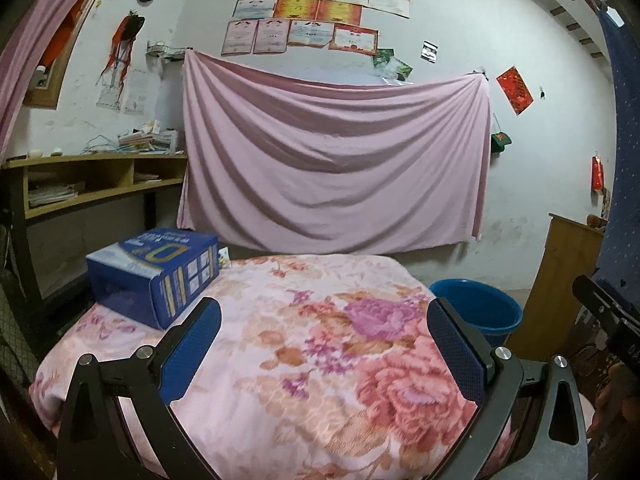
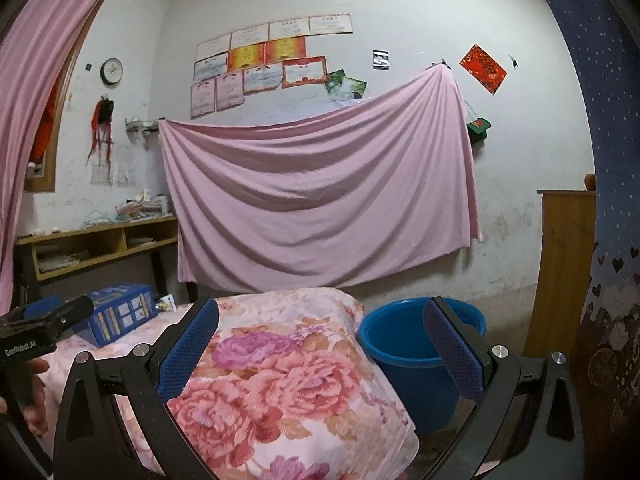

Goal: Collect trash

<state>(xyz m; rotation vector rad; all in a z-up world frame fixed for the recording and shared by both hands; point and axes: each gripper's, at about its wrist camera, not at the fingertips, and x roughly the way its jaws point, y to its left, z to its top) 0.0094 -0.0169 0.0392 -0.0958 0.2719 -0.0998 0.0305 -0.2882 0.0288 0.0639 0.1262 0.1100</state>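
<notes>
A blue printed box (image 1: 154, 276) lies on the far left of a table covered by a pink floral blanket (image 1: 304, 344); in the right wrist view the box (image 2: 118, 312) shows at the left. A small white item (image 2: 166, 303) lies just behind the box. A blue bucket (image 2: 416, 352) stands on the floor at the table's right side, also visible as the bucket (image 1: 480, 310). My left gripper (image 1: 322, 320) hovers open over the blanket, holding nothing. My right gripper (image 2: 322, 318) is open above the blanket's right edge, next to the bucket.
A pink sheet (image 1: 332, 156) hangs on the far wall under a group of certificates. A wooden shelf desk (image 1: 96, 180) with papers stands at the left. A wooden cabinet (image 2: 564, 272) is at the right, beside a dark blue curtain (image 2: 600, 160).
</notes>
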